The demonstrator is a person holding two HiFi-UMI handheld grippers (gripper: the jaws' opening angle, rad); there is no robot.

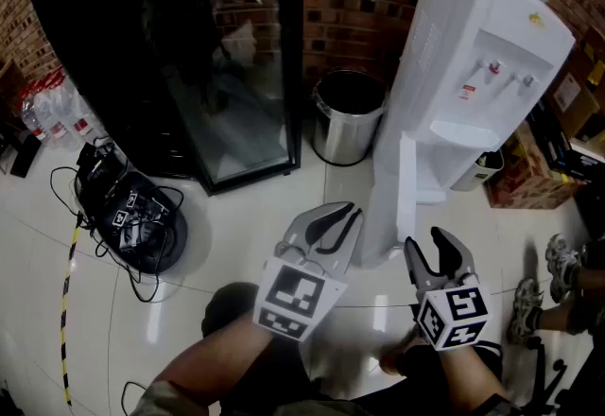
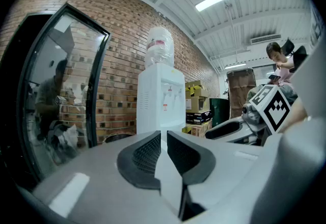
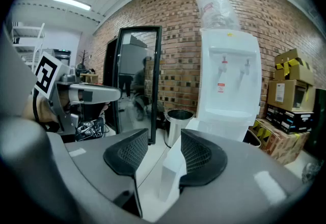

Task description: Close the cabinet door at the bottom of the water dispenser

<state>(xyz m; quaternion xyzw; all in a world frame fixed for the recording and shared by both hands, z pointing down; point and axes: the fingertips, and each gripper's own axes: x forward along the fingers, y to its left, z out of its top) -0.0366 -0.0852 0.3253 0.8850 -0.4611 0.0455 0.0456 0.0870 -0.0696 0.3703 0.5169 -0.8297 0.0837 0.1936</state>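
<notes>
Head view shows the white cabinet door (image 1: 407, 201) swung open at the foot of the water dispenser (image 1: 473, 45), hiding what lies behind it. The right gripper (image 1: 425, 239) is near its edge, jaws spread wide and empty; the left gripper (image 1: 352, 211) has its jaws pressed together on nothing. The steel bin (image 1: 345, 145) beside the dispenser looks dark inside.

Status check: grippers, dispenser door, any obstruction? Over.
Left gripper shut, empty; right gripper open, empty. Cabinet door open, untouched, sighted between right jaws. Steel bin beside dispenser, clear of door.
</notes>
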